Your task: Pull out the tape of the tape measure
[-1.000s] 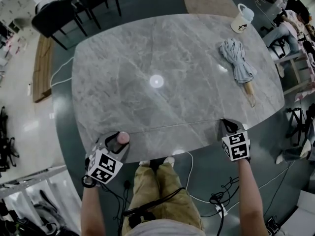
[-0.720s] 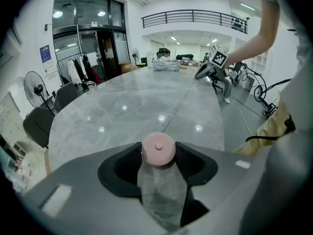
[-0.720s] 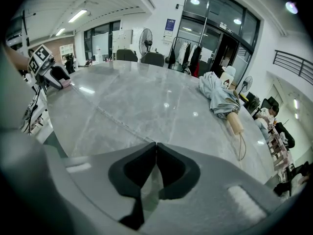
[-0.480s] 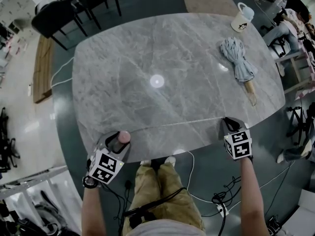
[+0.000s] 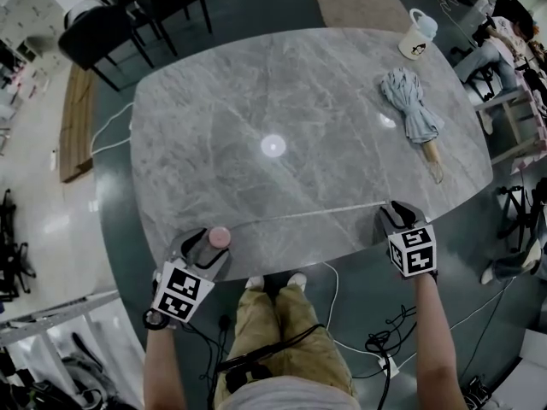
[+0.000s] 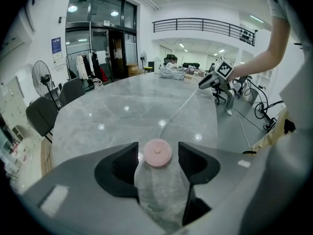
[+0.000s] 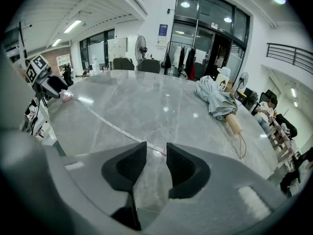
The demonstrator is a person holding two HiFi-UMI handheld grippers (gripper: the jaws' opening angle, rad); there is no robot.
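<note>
A small round pink tape measure (image 6: 157,153) stands on the grey table (image 5: 282,92) near its front edge. It sits between the jaws of my left gripper (image 6: 157,156), which are opening, with a gap on each side. The thin tape (image 5: 308,214) lies pulled out along the table from the case (image 5: 220,237) to my right gripper (image 5: 395,212). In the right gripper view the tape's end (image 7: 161,153) rests on the table just past the tips. My right gripper (image 7: 156,155) is opening and nothing is between its pads. The left gripper (image 7: 49,82) shows far off at the tape's other end.
A folded grey umbrella (image 5: 412,105) with a wooden handle lies at the table's far right, with a white mug (image 5: 419,34) beyond it. Dark chairs (image 5: 111,24) stand past the far left corner. Cables (image 5: 385,340) trail on the floor by the person's legs (image 5: 273,331).
The right gripper's jaws have parted and no longer pinch the tape's end, which now lies on the table. Both grippers have stayed near the front edge.
</note>
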